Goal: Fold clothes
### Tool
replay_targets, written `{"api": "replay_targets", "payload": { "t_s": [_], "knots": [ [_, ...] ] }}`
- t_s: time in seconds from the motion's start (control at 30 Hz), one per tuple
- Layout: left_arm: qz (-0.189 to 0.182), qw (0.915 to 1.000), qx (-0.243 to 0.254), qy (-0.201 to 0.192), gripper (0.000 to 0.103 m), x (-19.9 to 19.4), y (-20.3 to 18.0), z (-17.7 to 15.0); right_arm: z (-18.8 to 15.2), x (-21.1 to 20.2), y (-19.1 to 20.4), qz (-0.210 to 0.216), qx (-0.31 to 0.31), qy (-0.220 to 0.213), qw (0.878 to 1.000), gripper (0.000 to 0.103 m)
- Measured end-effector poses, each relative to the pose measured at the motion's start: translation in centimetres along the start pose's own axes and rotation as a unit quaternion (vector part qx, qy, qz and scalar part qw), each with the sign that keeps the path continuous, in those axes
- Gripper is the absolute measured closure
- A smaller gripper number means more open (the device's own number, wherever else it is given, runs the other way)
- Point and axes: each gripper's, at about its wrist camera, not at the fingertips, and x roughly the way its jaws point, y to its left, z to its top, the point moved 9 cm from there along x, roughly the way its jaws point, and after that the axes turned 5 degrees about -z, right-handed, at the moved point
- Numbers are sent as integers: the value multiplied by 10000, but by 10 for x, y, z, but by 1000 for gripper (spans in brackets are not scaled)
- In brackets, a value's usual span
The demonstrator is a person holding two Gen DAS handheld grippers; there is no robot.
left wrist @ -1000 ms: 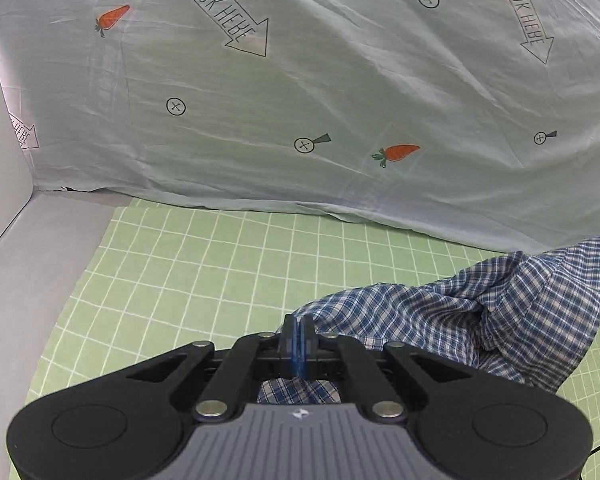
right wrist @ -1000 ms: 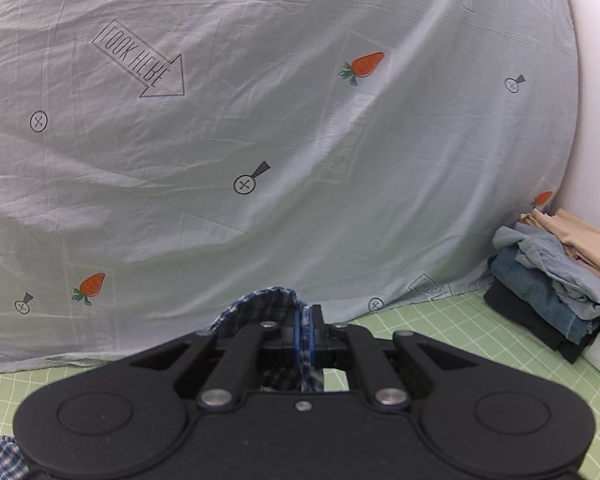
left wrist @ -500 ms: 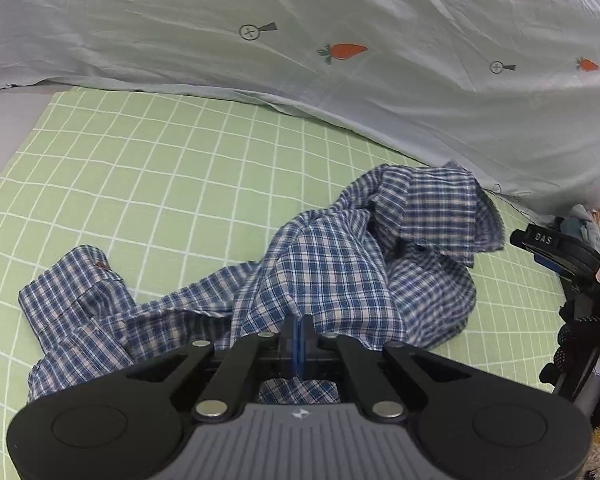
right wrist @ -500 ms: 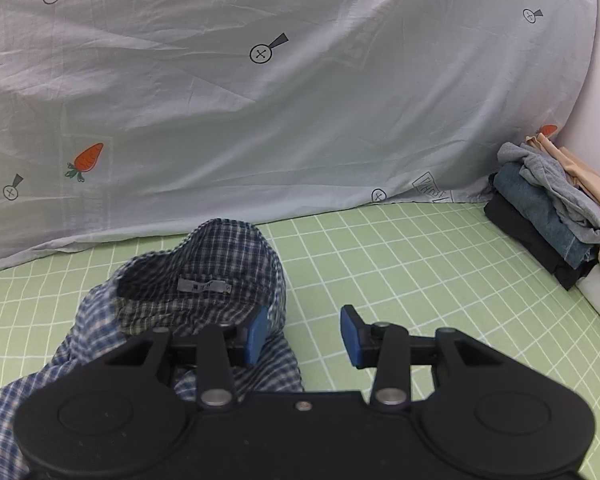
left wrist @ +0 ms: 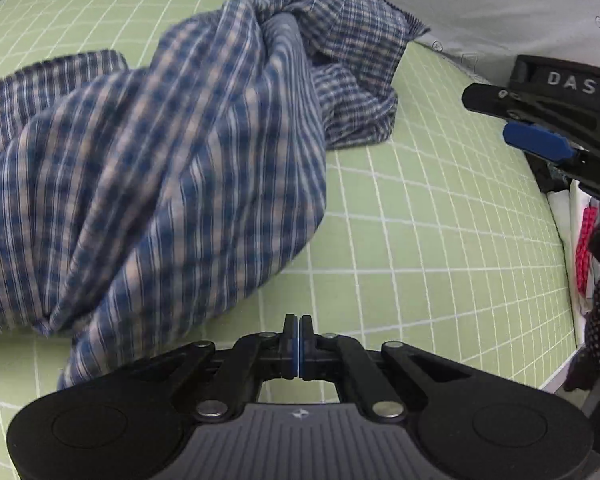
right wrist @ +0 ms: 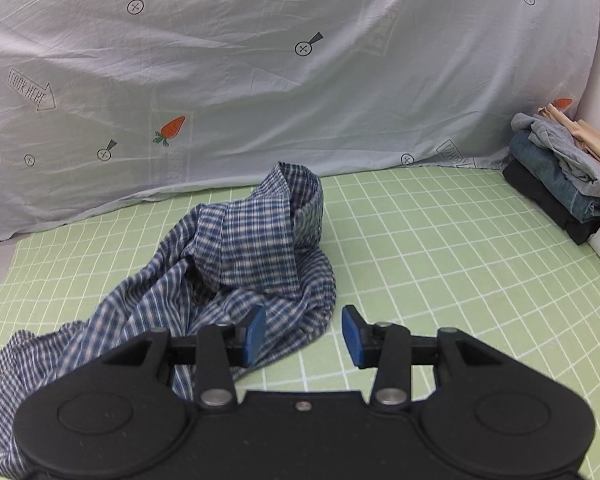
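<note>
1. Nearest, the left tool (left wrist: 299,346) has its jaws pressed together with nothing visible between them; it points steeply down at bare green grid mat (left wrist: 440,248).
2. Just ahead and to its left lies the crumpled blue plaid shirt (left wrist: 160,168), whose near edge comes close beside the left tool but is not caught in it.
3. Likewise, the right tool (right wrist: 304,334) stands with its jaws apart and not pressing on anything; the shirt's (right wrist: 256,264) near fold lies under its left pad (right wrist: 256,330), while the right pad is over bare mat.
4. From the right wrist view, the shirt runs diagonally from the near left to a raised fold farther off, so the right tool seems better placed for a regrasp.
5. Farther back hangs the carrot-print sheet (right wrist: 284,80); far right sits a stack of folded clothes (right wrist: 560,176).
</note>
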Motion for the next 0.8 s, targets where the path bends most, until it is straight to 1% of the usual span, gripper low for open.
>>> {"api": "replay_targets", "payload": {
  "t_s": [0.07,0.13,0.23,0.33,0.4,0.47,0.53,0.57,0.63,0.67,0.73,0.8],
  "knots": [
    [-23,10000,-77,-52,103,-7,2,-4,-15,-5,-1,48,-58,143,9999,60],
    [-97,9994,-106,-315,103,-25,4,2,-25,-9,-2,84,-80,245,9996,60],
    [-50,9967,-180,-789,102,-59,12,21,-30,-10,3,130,-77,295,9994,60],
    [-9,9904,-518,-1281,99,-99,32,43,-28,-12,16,291,-99,237,9992,60],
    [83,9846,-770,-1568,97,-120,51,55,-22,-12,30,475,-93,150,9987,60],
    [370,9803,-868,-1737,95,-130,72,61,-16,-11,48,701,-79,59,9975,63],
    [828,9771,-897,-1745,95,-134,99,65,-11,-10,71,999,-94,-31,9949,67],
    [965,9760,-945,-1707,95,-134,110,66,-10,-8,83,1116,-155,-52,9936,68],
    [1066,9749,-1099,-1615,95,-133,132,67,-10,-4,111,1341,-345,-61,9903,69],
    [1049,9750,-1180,-1563,94,-131,141,66,-11,0,121,1389,-422,-33,9894,69],
    [1023,9762,-1247,-1449,91,-124,151,65,-17,11,141,1425,-562,137,9881,69],
    [1028,9785,-1230,-1296,88,-112,156,64,-27,22,149,1305,-688,321,9885,69]
  ]
}}
